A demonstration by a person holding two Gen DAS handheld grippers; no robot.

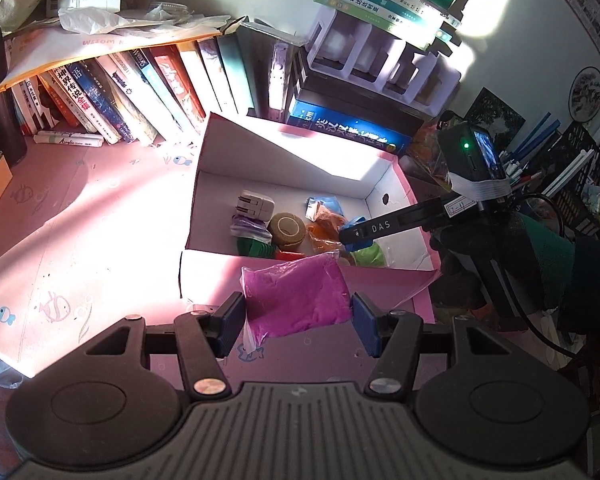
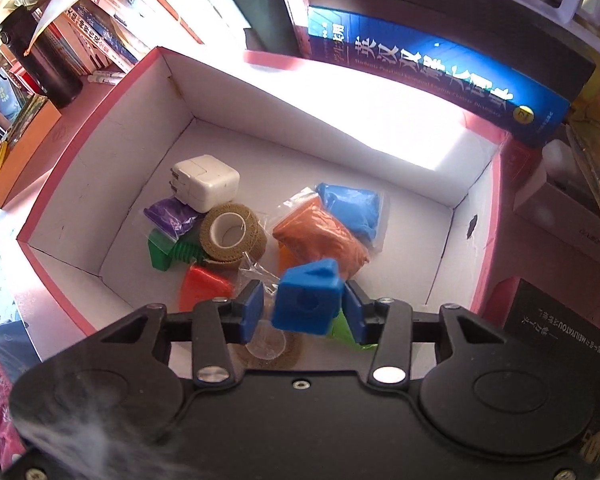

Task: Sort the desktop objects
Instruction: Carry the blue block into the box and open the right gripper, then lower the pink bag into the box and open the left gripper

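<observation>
The left claw (image 1: 299,320) holds a magenta bag (image 1: 298,296) of powder-like fill between its blue pads, just at the near rim of the pink box (image 1: 380,280); the bag's long axis runs from about 5 o'clock up to 11 o'clock in the left wrist view, its clear top edge lying against the box wall. The right claw (image 2: 304,310) is closed on a blue block (image 2: 306,300), tilted so one corner points to 12 o'clock, held over the box's near-right part. In the box lie a white charger (image 2: 204,182) at 10 o'clock with its prongs toward 9 o'clock, a purple bag (image 2: 172,216), a tan tape roll (image 2: 232,236) with its hole facing up, a green screw-shaped piece (image 2: 168,252), a red piece (image 2: 206,288), an orange bag (image 2: 320,236) and a blue bag (image 2: 352,208). A green item (image 2: 340,330) and a second tan ring are mostly hidden under the right claw. The right tool's arm reads "DAS"; a white marker (image 1: 68,139) on the worktop reads "Acrylic". The blue dictionary (image 2: 420,76) behind the box bears Chinese characters and small English print too blurred to read fully.
</observation>
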